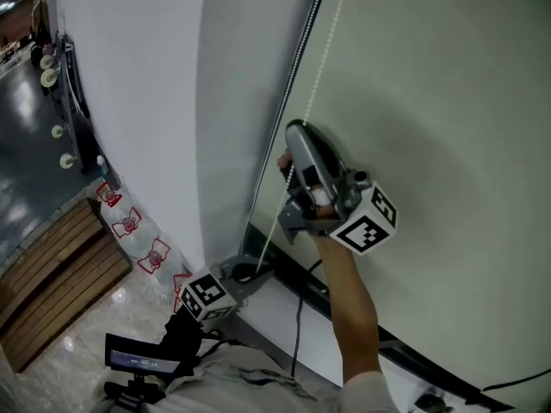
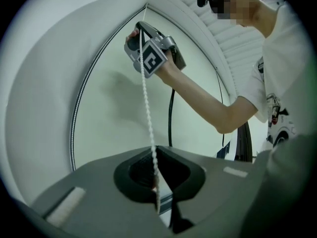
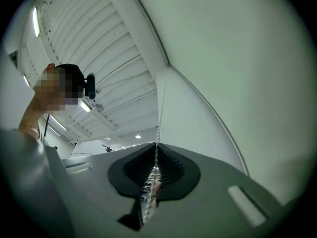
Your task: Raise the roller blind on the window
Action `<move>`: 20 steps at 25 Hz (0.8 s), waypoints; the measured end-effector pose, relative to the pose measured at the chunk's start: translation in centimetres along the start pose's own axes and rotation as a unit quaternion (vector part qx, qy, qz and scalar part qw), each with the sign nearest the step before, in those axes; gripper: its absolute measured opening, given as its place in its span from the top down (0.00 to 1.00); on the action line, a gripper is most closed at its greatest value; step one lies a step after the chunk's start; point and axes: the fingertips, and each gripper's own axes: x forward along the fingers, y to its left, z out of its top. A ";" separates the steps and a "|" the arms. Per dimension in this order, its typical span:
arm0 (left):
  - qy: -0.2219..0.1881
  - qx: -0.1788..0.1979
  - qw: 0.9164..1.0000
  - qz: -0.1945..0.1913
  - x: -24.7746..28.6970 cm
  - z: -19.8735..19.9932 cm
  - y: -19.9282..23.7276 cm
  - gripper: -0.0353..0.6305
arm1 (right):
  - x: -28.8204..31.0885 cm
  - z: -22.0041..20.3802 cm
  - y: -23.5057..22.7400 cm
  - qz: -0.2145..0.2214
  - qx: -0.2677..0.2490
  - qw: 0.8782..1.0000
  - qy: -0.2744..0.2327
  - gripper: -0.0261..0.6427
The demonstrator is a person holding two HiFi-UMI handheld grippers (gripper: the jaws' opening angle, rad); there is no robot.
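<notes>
Hand-over-hand pull on chain [image 1: 320,67]. Right gripper [image 1: 293,157] clamped on chain. Left gripper [image 1: 245,274], at its 7 o'clock, clamped lower. Blind [image 1: 448,101] at 3 o'clock, down. Next, likely: one releases, regrips higher.

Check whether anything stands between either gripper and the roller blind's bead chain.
Nothing visible does. The left gripper is shut on the bead chain low down, and the right gripper is shut on the same chain higher up. The stretch of chain between the two hangs clear, with nothing across it.
</notes>
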 end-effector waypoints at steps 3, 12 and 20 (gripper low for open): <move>0.002 -0.005 1.000 -0.003 0.0 -0.1 -0.2 0.95 | -2.3 -3.0 0.0 -0.017 0.017 1.000 0.019 0.94; -0.002 -0.022 1.000 -0.009 0.0 -0.2 -0.4 0.95 | -8.2 -10.9 0.2 -0.059 0.070 0.992 0.082 0.94; -0.024 -0.049 0.998 0.004 -0.5 0.2 0.6 0.95 | -10.5 -14.0 1.5 -0.064 0.094 0.988 0.101 0.94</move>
